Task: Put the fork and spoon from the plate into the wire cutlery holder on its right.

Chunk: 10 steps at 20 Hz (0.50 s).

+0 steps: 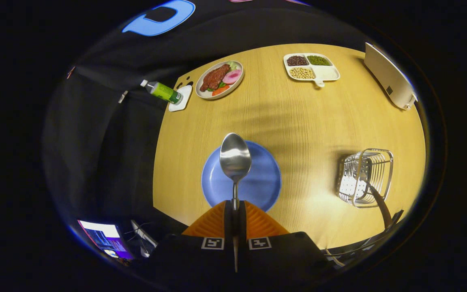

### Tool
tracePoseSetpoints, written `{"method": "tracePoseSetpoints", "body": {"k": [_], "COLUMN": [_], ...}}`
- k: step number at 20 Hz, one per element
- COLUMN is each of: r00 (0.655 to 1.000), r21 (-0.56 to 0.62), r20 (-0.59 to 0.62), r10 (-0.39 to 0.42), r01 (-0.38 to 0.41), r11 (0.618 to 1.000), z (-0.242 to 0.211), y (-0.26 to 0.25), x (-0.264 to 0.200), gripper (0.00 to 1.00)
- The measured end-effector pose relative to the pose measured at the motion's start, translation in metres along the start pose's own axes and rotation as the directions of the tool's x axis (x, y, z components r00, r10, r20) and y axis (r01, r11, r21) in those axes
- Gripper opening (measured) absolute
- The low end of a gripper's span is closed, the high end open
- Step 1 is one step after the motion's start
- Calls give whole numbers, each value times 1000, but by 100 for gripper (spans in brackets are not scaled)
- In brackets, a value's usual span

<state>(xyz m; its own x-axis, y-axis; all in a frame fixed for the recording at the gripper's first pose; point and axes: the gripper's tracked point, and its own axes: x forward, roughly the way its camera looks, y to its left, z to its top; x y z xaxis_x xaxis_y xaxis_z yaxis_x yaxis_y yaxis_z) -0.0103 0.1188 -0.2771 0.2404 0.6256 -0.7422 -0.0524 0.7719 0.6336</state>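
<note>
Right now the hand-held gripper (235, 207) has its two fingers closed tight on the thin handle of a polished steel spoon (235, 158), with the bowl pointing forward, well beyond the fingertips and raised over the round blue plate (262, 182) on the pale wooden table (306, 117). The plate looks bare beneath the spoon; no fork can be made out on it, though the spoon and fingers hide part of its surface. The silver wire cutlery holder (365, 176) stands to the right of the plate, well apart from it, and a dark handle (379, 202) leans out of it towards the near edge of the table; whether that is the fork cannot be told.

The grip is narrow, low on the handle, so the long spoon could pivot or slide between the fingers if the swing to the right is jerky. Coming in bowl first, it could catch on the holder's top wire or knock the light basket sideways. The leaning dark handle also takes up part of the opening, so a careless drop might strike it or land outside. Farther back, the oval plate of meat and vegetables (219, 79), the green bottle (162, 91) and the divided white tray of beans (311, 67) stay clear of that path.
</note>
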Motion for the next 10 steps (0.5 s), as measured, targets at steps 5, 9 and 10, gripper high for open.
{"method": "tracePoseSetpoints", "body": {"k": [5,9,10], "r00": [997,974,962], "r21": [-18,-86,-104], "r20": [-16,-125,-169], "r10": [-72,-189,-214], "r01": [71,179,199], "r11": [997,980,975], "z": [9,1,-4], "y": [-63,-115,-126], "x": [-47,-77,-81], "gripper": [7,7,7]}}
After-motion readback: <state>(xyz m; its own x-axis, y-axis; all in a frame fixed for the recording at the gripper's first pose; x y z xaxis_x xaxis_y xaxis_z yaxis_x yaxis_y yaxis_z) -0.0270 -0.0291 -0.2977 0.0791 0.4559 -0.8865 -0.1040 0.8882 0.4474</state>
